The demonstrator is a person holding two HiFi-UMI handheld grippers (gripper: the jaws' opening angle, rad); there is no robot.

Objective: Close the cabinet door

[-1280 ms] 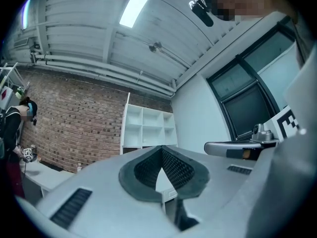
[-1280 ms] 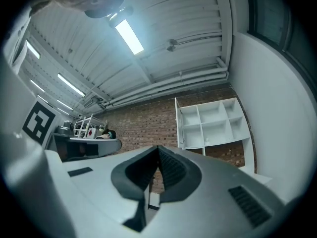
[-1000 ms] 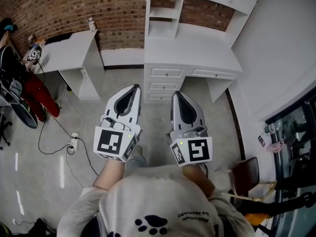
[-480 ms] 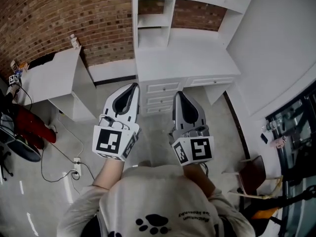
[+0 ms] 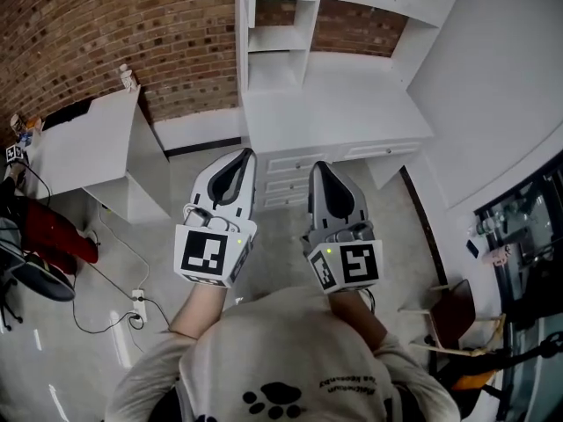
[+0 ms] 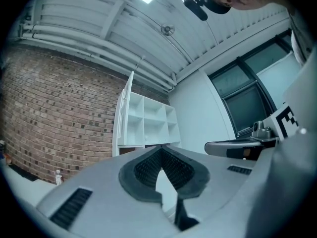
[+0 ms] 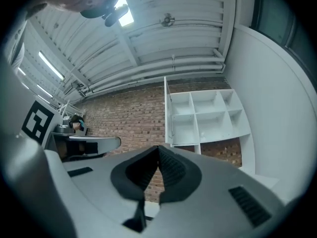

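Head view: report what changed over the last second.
The person walked toward the white desk, which now looks nearer; the side table slid left in view. Unchanged: left gripper and right gripper side by side, shut, empty; the cabinet door still open.

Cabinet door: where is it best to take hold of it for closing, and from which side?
Probably its free front edge: the cabinet door stands open, edge-on, at the left of the shelves. Come from the side of the brick wall and push its outer face toward the shelves.
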